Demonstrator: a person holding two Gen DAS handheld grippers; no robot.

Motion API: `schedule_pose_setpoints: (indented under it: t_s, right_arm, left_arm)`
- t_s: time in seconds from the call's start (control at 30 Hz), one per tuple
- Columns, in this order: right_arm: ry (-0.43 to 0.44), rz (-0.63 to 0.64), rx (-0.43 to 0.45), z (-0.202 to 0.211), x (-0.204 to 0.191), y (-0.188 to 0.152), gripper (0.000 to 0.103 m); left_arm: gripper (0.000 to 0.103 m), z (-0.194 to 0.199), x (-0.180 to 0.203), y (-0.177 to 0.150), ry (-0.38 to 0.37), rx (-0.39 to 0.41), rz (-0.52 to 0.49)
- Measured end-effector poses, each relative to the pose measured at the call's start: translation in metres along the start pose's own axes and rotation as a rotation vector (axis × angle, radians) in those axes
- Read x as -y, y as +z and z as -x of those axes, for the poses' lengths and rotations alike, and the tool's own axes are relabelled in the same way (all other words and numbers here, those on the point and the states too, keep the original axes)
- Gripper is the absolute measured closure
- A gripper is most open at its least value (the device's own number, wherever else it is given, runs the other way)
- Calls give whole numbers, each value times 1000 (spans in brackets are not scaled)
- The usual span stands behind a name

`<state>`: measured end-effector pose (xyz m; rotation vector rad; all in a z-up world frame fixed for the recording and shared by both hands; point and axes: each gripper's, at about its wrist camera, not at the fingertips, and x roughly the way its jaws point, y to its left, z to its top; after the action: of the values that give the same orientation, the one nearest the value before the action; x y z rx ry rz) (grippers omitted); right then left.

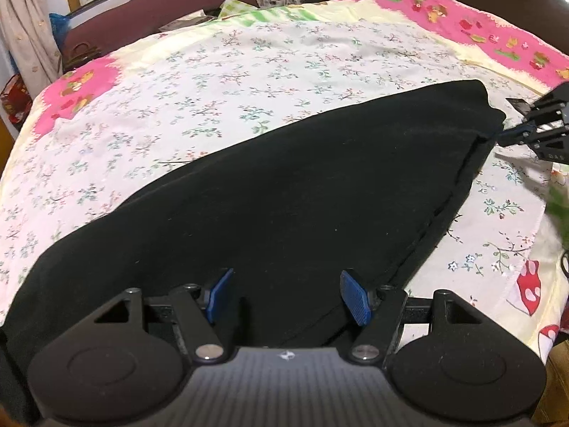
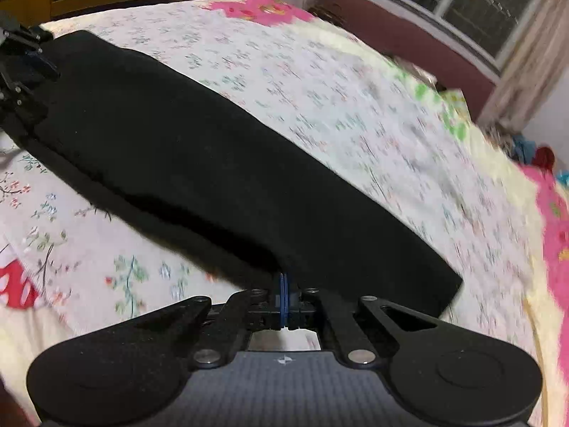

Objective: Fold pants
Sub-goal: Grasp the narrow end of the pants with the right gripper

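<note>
While the pants (image 1: 277,192) lie as one long black band on the floral bedspread (image 1: 199,82), we hold a gripper at each end of that band. Its long axis runs from the left gripper (image 1: 290,297) across to the right gripper (image 2: 283,290) — each wrist view shows the other gripper at the far end of the cloth.

Right gripper: blue pads pressed together, with the near edge of the pants running into them. We judge this to be a pinch on the cloth, at the corner toward us in the right wrist view; the cloth there is lifted slightly off the bedspread, with shadow beneath. The right wrist view is motion-blurred, so fine detail of the hem cannot be read.

Left gripper: jaws spread wide, one pad to each side, black cloth directly between and below them. We cannot tell whether the pads touch the fabric. No cloth is pinched.

The relation that governs the next move — the pants extend straight ahead of both jaws, along the line joining them. We judge that a fold would bring one end over the other along this axis, and that the left gripper must first close on its end. A doubled edge shows along the near side in the left wrist view, so the legs appear already laid together.
</note>
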<state>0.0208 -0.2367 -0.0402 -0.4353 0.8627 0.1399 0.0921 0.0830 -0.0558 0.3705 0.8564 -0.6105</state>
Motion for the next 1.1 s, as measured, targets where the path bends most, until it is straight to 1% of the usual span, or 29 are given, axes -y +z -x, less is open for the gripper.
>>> schedule_pose_setpoints:
  t_s: [0.07,0.17,0.2,0.23,0.27,0.3,0.33,0.37,0.4,0.43,0.47,0.53,0.57,0.63,0.7,0.73,0.83,0.87,1.0,1.07,1.1]
  right_arm:
    - [1,-14,2,-5,0,-5,103]
    - [-18,62,89,-4,-12,4,103]
    - [-24,106,112,-5,-18,8,95]
    - [-28,167,123,-9,-24,10,79]
    - [-25,233,128,-13,-30,12,74]
    - [-21,278,126,-16,-36,12,73]
    - [-27,298,126,-22,-40,13,74]
    - [-30,285,124,-28,-40,16,76]
    - [-25,268,120,-32,-39,18,81]
    - [-17,239,122,-34,-36,20,85]
    - [-9,211,120,-36,-32,21,85]
    - [-2,176,105,-37,-24,20,92]
    - [-5,151,100,-40,-18,20,93]
    - [-7,105,97,-46,-13,21,93]
    - [-8,131,103,-51,-21,18,94]
    - [-2,144,90,-52,-25,17,103]
    - [9,137,67,-45,-25,19,103]
    - [23,110,62,-39,-21,19,103]
    - [71,51,75,-14,-13,19,103]
    - [88,43,55,-21,-11,15,103]
    - [74,61,32,-30,-14,11,103]
  left_arm:
    - [29,-7,4,3,-9,-7,5]
    - [29,-8,10,7,-16,-5,-10]
    - [29,-8,12,7,-22,-3,-10]
    - [29,-8,13,8,-33,1,-7]
    - [29,-9,14,10,-46,7,-2]
    - [29,-10,15,12,-54,12,2]
    - [29,-12,17,14,-62,16,6]
    - [29,-14,19,15,-66,19,6]
    - [29,-15,21,17,-73,22,2]
    - [29,-17,23,18,-81,22,-3]
    - [29,-18,24,19,-87,20,-9]
    - [29,-19,26,20,-90,16,-27]
    - [29,-19,26,19,-91,15,-29]
    - [29,-21,25,20,-93,7,-16]
    - [29,-22,24,20,-93,5,1]
    - [29,-22,24,20,-93,2,4]
    - [29,-20,27,20,-94,-5,-16]
    - [29,-19,28,20,-93,-7,-21]
    - [29,-15,28,20,-94,-2,-23]
    - [29,-18,29,20,-90,-1,-19]
    - [29,-19,29,20,-89,-1,-13]
